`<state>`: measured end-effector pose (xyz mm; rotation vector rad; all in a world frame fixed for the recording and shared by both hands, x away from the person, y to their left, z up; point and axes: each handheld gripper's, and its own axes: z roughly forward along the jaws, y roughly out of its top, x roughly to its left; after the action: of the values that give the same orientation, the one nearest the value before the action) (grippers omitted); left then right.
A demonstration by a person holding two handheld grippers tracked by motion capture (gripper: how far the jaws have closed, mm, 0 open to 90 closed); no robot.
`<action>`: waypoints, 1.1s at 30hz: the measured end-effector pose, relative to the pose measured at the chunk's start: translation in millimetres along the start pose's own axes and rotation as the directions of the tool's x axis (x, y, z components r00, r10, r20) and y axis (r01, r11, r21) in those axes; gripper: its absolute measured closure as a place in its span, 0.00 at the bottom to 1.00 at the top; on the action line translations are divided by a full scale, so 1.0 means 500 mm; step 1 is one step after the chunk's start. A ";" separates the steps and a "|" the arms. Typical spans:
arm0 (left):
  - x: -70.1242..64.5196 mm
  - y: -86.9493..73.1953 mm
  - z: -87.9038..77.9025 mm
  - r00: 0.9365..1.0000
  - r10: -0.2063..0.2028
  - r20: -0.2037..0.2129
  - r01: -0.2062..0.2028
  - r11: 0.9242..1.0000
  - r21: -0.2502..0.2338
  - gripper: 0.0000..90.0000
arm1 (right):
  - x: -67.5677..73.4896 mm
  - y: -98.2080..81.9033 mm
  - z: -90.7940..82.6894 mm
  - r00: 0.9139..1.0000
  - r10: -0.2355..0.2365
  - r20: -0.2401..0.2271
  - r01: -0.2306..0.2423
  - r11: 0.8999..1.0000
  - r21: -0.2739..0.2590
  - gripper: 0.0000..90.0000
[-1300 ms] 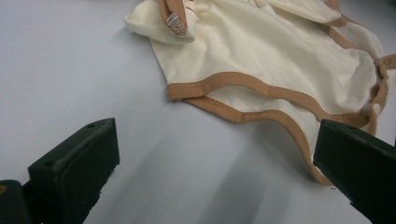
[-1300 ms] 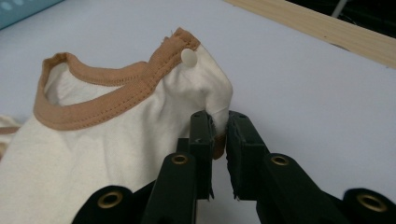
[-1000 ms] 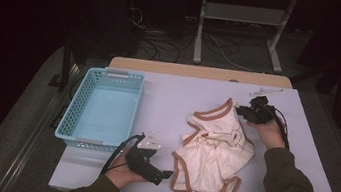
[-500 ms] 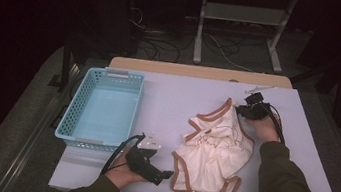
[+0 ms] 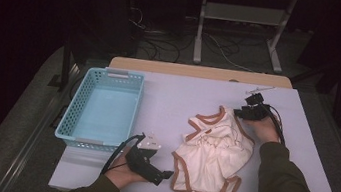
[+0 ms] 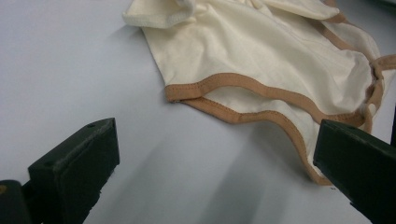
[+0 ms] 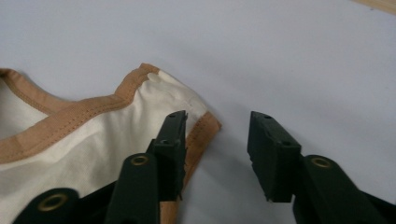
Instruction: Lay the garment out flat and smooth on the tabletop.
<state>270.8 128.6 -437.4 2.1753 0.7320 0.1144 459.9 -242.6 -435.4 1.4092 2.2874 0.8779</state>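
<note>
Now, bodysuit: on tabletop, 3 o'clock of basket; soft, light, floppy.
Hold: tan-trimmed shoulder corner.
Right tongs: just opening, cloth released.
Left tongs: apart, empty.

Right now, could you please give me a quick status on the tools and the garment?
Right tool just opening, garment corner at its jaw, unpinched. Left tool open, short of hem. Nothing blocking.

On the counter the basket lies at the left and the garment at the right, well apart. The left hand-held gripper rests just left of the garment's near edge; the right hand-held gripper is at its far corner.
</note>
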 end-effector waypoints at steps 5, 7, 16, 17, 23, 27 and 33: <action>0.000 0.000 0.000 1.000 -0.003 0.000 0.003 1.000 -0.003 0.00 | -0.003 -0.012 -0.034 0.999 0.040 -0.037 -0.041 0.999 -0.025 0.57; -0.001 0.000 0.000 1.000 0.002 0.002 -0.002 1.000 -0.001 0.00 | -0.002 -0.020 -0.044 0.998 0.027 -0.049 -0.028 0.999 -0.019 0.60; 0.000 0.001 0.000 1.000 0.002 0.002 -0.002 1.000 -0.001 0.00 | 0.001 -0.064 -0.090 0.994 0.027 -0.106 -0.029 0.999 -0.014 0.71; 0.000 0.001 0.000 1.000 0.002 0.002 -0.002 1.000 -0.007 0.00 | 0.002 -0.069 -0.094 0.994 0.027 -0.110 -0.028 0.999 -0.015 0.71; 0.009 0.007 -0.001 1.000 -0.002 0.000 0.002 1.000 -0.023 0.00 | 0.007 -0.097 -0.115 0.994 -0.004 -0.111 0.005 1.000 0.010 0.75; 0.013 0.009 0.000 1.000 -0.006 0.005 0.007 0.999 -0.036 0.00 | 0.007 -0.114 -0.125 0.994 -0.005 -0.111 0.008 1.000 0.027 0.76; 0.014 0.010 0.000 1.000 -0.002 0.010 0.002 0.999 -0.037 0.00 | 0.011 -0.145 -0.141 0.994 -0.007 -0.105 0.012 0.999 0.048 0.78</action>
<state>278.9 130.2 -434.9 2.1386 0.7212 0.1151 368.3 -285.3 -427.9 1.4021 2.4058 0.9194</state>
